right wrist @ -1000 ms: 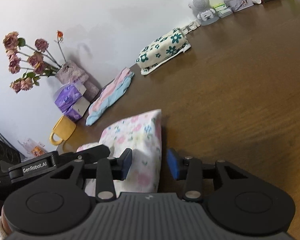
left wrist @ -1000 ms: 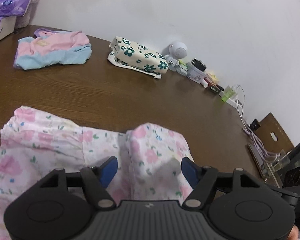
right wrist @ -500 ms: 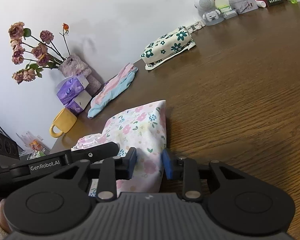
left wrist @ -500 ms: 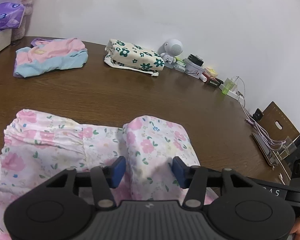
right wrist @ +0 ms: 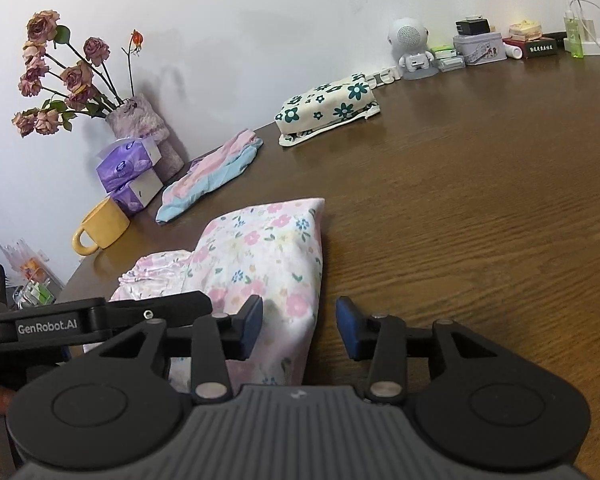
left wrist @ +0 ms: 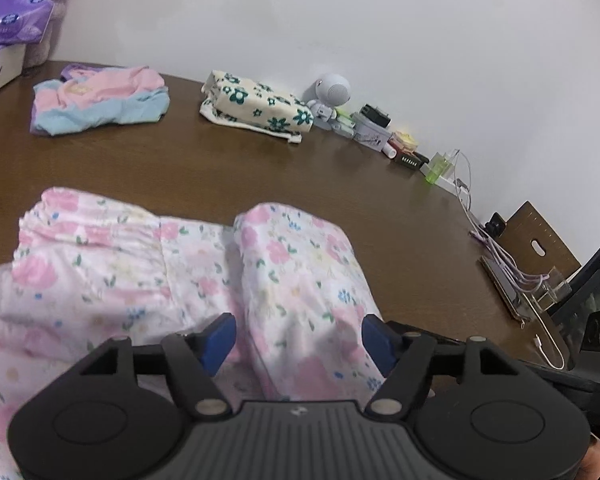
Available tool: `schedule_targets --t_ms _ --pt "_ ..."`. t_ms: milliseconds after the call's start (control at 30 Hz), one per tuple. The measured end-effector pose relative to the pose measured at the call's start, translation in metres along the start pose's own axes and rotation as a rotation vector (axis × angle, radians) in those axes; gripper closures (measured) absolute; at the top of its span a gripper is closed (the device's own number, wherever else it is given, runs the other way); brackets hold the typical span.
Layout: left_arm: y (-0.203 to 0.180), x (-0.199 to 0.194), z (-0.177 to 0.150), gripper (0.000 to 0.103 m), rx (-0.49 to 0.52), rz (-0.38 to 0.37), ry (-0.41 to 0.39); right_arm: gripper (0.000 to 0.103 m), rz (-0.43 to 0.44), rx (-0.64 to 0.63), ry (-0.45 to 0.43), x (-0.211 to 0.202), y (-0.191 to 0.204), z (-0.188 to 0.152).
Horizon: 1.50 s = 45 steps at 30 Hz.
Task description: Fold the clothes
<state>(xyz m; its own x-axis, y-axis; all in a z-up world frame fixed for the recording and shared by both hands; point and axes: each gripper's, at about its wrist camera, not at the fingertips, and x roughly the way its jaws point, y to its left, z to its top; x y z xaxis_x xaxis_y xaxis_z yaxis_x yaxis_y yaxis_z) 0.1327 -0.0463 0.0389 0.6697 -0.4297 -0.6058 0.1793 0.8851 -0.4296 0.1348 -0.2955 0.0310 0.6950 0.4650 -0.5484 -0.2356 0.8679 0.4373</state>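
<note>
1. On the wooden table (right wrist: pixel 480 208), close to the near edge, the floral pink garment (left wrist: pixel 292 280) lies partly folded, one flap doubled over.
2. The left gripper (left wrist: pixel 298 338) and the right gripper (right wrist: pixel 299 328) both stand wide open, holding nothing.
3. The fold seems released; next, I think, grip the doubled edge again.
4. Both point low along the cloth.

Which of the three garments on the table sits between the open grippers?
The pink floral garment, lying at both grippers; the pink-and-blue one and the green-flowered cream one lie folded near the wall.
</note>
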Motion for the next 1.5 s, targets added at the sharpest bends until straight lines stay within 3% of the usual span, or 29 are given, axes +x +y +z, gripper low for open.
schedule_targets --t_ms 200,500,567,667,933,1000,1067,1167,1267,1300,1333,1367,1400,1433,1467,1500 --pt "-0.001 -0.001 -0.005 0.047 0.013 -0.006 -0.006 0.063 -0.013 -0.030 -0.006 -0.002 0.005 -0.003" --pt "0.000 -0.001 -0.007 0.059 0.021 -0.008 -0.008 0.072 0.006 -0.024 -0.004 -0.003 0.005 -0.004" --pt "0.000 -0.002 -0.008 0.056 0.014 -0.004 -0.008 0.066 0.013 -0.013 -0.004 -0.004 0.003 -0.004" --pt "0.001 -0.007 -0.008 0.044 0.001 -0.007 -0.012 0.065 0.025 0.006 -0.013 -0.011 -0.001 -0.007" --pt "-0.004 -0.020 -0.018 0.042 0.027 -0.037 -0.017 0.065 0.068 0.045 0.008 -0.022 -0.004 -0.019" --pt "-0.004 -0.019 -0.020 0.045 0.033 -0.036 -0.013 0.066 0.069 0.042 0.022 -0.019 -0.002 -0.020" --pt "-0.004 -0.017 -0.022 0.059 0.036 -0.036 -0.009 0.075 0.076 0.046 0.028 -0.018 -0.001 -0.021" --pt "-0.002 -0.017 -0.024 0.070 0.031 -0.034 -0.010 0.079 0.081 0.051 0.033 -0.017 -0.002 -0.022" --pt "0.000 -0.017 -0.026 0.067 0.021 -0.030 -0.016 0.074 0.085 0.063 0.033 -0.019 -0.003 -0.024" --pt "0.001 -0.019 -0.026 0.062 0.015 -0.027 -0.019 0.068 0.084 0.058 0.034 -0.019 -0.003 -0.024" --pt "0.001 -0.021 -0.027 0.051 0.008 -0.023 -0.021 0.068 0.082 0.053 0.035 -0.020 -0.002 -0.025" --pt "0.001 -0.022 -0.027 0.049 0.010 -0.020 -0.027 0.069 0.081 0.048 0.036 -0.020 -0.001 -0.026" --pt "0.001 -0.023 -0.028 0.050 0.012 -0.016 -0.034 0.069 0.080 0.043 0.037 -0.021 -0.001 -0.026" --pt "0.001 -0.024 -0.028 0.055 0.014 -0.013 -0.040 0.076 0.078 0.038 0.039 -0.021 0.000 -0.027" --pt "0.001 -0.024 -0.029 0.069 0.014 -0.017 -0.033 0.079 0.078 0.031 0.047 -0.020 0.001 -0.028" --pt "0.001 -0.022 -0.029 0.073 0.013 -0.021 -0.025 0.080 0.073 0.023 0.053 -0.019 0.002 -0.028"
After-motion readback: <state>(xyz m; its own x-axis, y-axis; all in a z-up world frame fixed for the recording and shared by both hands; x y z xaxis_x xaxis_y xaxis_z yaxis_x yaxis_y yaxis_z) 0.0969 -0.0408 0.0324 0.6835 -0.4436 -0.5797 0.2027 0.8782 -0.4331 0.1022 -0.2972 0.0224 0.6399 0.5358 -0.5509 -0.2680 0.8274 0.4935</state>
